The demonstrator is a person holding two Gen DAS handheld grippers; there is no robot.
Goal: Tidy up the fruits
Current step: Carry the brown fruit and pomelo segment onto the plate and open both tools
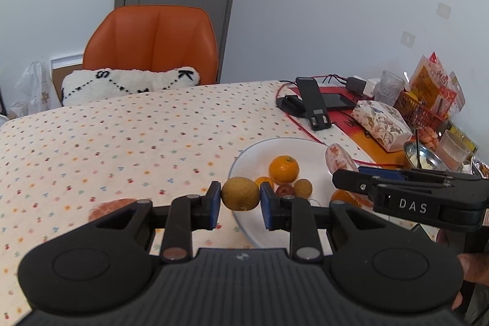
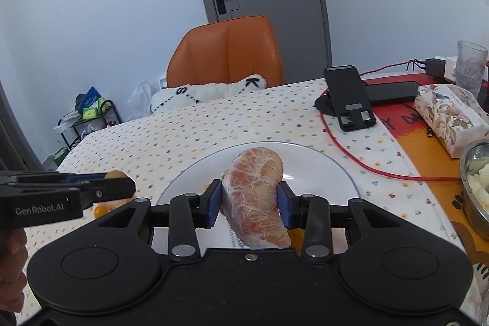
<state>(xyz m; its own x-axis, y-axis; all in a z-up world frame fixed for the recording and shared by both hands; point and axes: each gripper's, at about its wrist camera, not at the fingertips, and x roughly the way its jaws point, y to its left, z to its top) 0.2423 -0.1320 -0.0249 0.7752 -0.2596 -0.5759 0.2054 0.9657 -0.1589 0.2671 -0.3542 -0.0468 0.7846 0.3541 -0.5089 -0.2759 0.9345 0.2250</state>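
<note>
**While Plate Fills, Two Fruits Hang Above It**

As both tongs close on fruit, the left tongs point(image 1: 240, 197) clamp a firm brown kiwi-like fruit point(image 1: 240, 193) over the white plate's point(image 1: 308, 148) near-left rim, beside a mandarin point(image 1: 283, 169). The right tongs point(image 2: 249, 203) pinch a peeled grapefruit segment point(image 2: 255, 197) above the plate on the dotted desk point(image 1: 122, 136). Soft and juicy, it likely needs a gentle, mid-body squeeze.
</note>
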